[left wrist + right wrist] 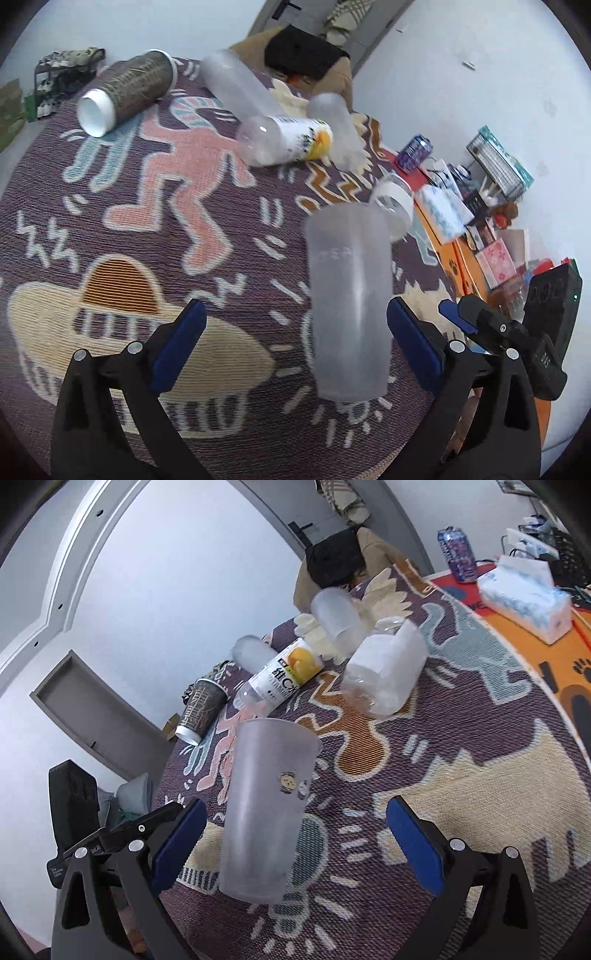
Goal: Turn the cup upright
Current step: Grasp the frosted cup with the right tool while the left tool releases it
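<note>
cup [347, 306] on rug [155, 229] | bottle [286, 140] behind | tissue box [524, 598] right

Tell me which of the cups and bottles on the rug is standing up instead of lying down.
The frosted cup between the open gripper fingers stands, mouth up. The brown paper cup, the vitamin bottle and the others lie on their sides.

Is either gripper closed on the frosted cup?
No: the frosted cup stands between the right gripper's wide-open fingers, untouched.
</note>
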